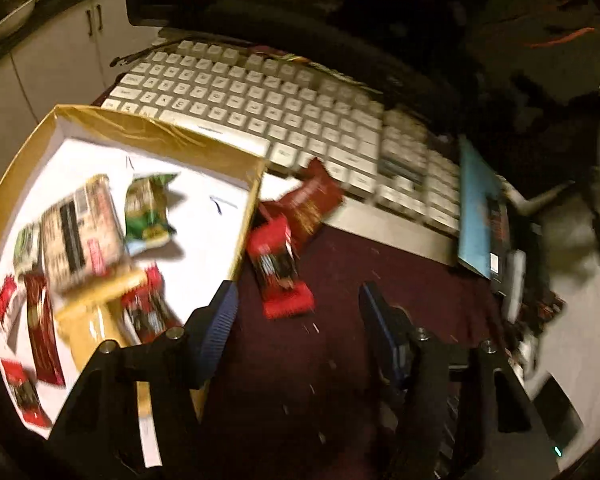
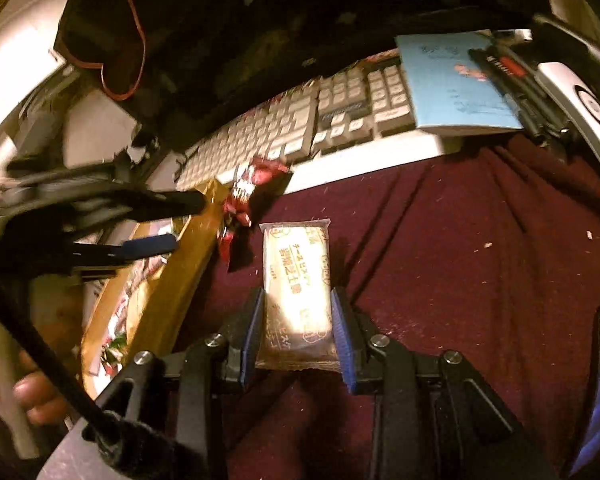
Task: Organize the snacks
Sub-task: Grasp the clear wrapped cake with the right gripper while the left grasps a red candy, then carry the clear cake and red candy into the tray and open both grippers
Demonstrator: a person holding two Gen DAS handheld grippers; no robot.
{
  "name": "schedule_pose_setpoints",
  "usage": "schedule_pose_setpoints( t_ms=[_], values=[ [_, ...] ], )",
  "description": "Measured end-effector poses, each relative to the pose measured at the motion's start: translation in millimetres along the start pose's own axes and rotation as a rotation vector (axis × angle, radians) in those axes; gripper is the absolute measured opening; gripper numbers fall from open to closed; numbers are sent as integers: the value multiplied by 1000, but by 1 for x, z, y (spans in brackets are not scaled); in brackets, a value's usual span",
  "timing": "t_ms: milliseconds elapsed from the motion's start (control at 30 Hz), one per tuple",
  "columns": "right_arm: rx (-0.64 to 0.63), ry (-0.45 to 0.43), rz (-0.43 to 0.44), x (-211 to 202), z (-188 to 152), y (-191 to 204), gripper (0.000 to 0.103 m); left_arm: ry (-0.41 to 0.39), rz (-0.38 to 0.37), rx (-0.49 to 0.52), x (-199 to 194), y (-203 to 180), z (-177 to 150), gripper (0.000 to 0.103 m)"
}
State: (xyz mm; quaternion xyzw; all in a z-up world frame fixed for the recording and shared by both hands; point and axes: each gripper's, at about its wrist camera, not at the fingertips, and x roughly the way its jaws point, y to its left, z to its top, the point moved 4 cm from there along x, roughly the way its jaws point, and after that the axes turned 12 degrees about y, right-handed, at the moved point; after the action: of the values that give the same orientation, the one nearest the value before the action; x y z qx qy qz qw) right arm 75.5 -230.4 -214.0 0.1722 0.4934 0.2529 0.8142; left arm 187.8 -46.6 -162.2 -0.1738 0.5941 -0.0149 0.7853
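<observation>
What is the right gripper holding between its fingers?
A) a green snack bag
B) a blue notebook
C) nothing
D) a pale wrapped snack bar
D: in the right wrist view the right gripper has both blue pads pressed against the sides of a pale wrapped snack bar over the dark red cloth.

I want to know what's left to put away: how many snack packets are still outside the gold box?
3: a red packet on the maroon cloth beside the gold box, a dark red packet against the keyboard, a beige packet in the right gripper. Blur could hide others.
</observation>
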Motion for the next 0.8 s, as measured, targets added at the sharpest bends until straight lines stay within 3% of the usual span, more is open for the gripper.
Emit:
schedule_pose_setpoints(
  t_ms=[100,267,333,433,533,600,800],
  values=[
    [3,-8,1,0,0,0,33,32,25,-21,14,1,5,52],
    [-2,-4,8,3,1,2,33,39,91,-6,24,-8,11,52],
    [-3,-7,3,0,-1,1,33,60,119,-18,31,-6,17,46],
    [-4,-7,5,-1,-1,1,33,49,183,-28,39,-2,20,28],
    [-10,-5,1,1,0,2,33,25,194,-24,39,2,19,19],
    [-14,-5,5,1,1,2,33,1,186,-15,34,2,15,15],
    [-22,-6,9,0,0,3,33,-53,53,13,8,-12,-18,14]
  ],
)
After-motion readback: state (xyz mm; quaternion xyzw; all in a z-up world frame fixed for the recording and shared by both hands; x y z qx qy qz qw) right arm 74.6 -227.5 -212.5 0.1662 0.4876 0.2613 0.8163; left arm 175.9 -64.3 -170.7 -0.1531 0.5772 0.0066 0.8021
